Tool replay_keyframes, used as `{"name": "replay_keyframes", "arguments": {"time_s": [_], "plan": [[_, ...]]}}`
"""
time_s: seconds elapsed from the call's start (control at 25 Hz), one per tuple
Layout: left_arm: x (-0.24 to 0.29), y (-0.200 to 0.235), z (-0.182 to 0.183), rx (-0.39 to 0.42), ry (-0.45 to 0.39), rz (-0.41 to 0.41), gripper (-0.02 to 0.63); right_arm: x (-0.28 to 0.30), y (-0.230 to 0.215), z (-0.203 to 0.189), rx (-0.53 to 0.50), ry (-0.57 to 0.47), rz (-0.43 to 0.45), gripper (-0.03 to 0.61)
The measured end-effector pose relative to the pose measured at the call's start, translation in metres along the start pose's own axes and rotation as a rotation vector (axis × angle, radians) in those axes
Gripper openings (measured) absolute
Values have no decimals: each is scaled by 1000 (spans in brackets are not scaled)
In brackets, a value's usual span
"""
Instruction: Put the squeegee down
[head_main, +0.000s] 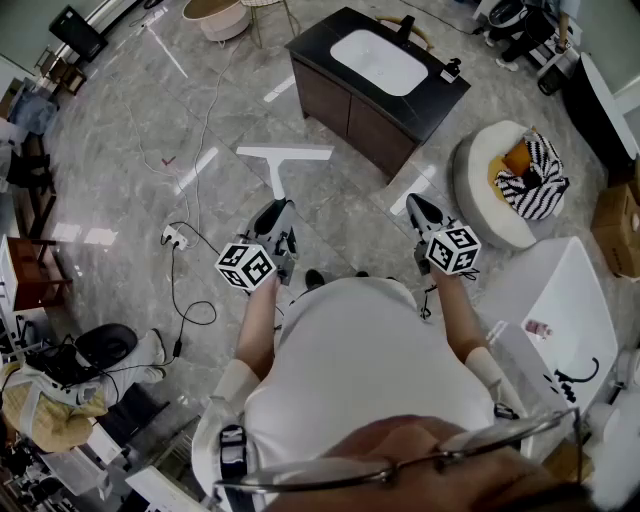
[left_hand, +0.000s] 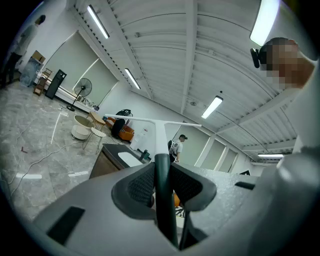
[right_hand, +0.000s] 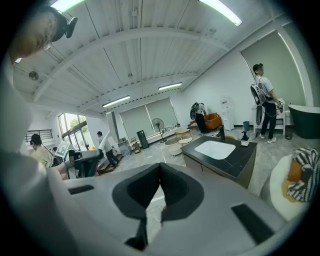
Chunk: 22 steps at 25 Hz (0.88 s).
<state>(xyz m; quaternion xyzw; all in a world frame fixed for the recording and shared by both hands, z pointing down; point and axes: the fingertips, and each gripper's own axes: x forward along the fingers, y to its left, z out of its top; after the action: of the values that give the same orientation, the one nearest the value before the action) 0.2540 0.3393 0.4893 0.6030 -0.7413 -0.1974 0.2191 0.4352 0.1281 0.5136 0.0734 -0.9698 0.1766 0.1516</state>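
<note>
Your left gripper (head_main: 276, 222) clamps its jaws on the squeegee (head_main: 283, 153) by the handle, and the white blade projects beyond them. Your right gripper's (right_hand: 159, 186) jaws meet with nothing between them.

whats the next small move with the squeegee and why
Probably lower the left gripper toward a surface, perhaps the dark vanity top ahead, before opening: its pads clamp the squeegee by its handle and the white blade hangs above the floor, so releasing now would drop it.
</note>
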Motion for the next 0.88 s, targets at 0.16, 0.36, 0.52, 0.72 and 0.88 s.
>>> {"name": "replay_keyframes", "arguments": {"time_s": [0.16, 0.36, 0.52, 0.72, 0.88], "plan": [[-3, 2, 0, -2, 4, 1, 95, 1, 3, 2, 2, -3, -4, 0], [-4, 6, 0, 0, 9, -5, 95, 3, 5, 1, 7, -7, -10, 0], [-11, 10, 5, -2, 8, -5, 95, 5, 13, 3, 12, -15, -15, 2], [-17, 18, 10, -7, 4, -12, 95, 13, 22, 1, 32, -18, -24, 2], [-22, 24, 12, -10, 2, -21, 95, 19, 31, -2, 43, -24, -24, 2]]}}
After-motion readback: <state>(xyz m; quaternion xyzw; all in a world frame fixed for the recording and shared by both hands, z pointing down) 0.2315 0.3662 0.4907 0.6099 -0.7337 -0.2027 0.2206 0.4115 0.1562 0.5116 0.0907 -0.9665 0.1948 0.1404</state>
